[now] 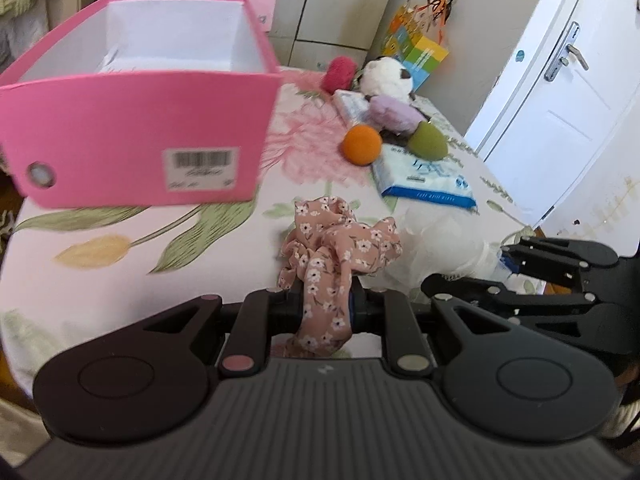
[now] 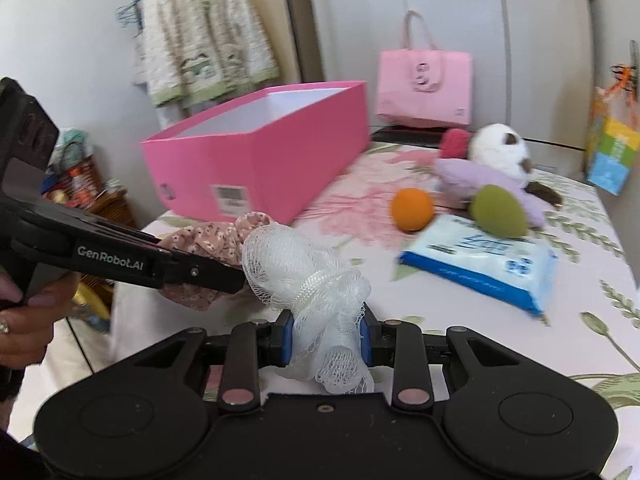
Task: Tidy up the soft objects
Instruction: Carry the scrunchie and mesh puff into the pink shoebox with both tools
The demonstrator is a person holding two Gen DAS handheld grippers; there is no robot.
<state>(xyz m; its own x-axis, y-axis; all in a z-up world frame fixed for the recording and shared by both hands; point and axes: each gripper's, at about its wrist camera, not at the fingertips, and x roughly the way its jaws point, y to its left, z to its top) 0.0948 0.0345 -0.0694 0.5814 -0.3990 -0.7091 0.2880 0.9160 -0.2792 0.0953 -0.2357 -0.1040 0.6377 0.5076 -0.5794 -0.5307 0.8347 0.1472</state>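
**Camera placement: two wrist fisheyes**

Left wrist: low over the table [image 1: 120,248], close, facing the pink box [image 1: 132,136] and white door [image 1: 560,80]. Right wrist: just beside it, facing the pink box [image 2: 260,152] and wardrobe [image 2: 460,20]. Shared: box, orange ball [image 1: 361,145] [image 2: 412,209], tissue pack [image 1: 428,180] [image 2: 480,260].

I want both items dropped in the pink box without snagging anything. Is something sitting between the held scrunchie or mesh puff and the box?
Nothing visible does. The left gripper holds the floral scrunchie, the right gripper the white mesh puff. Only bare bedsheet lies before the open pink box; the toys sit off to the right.
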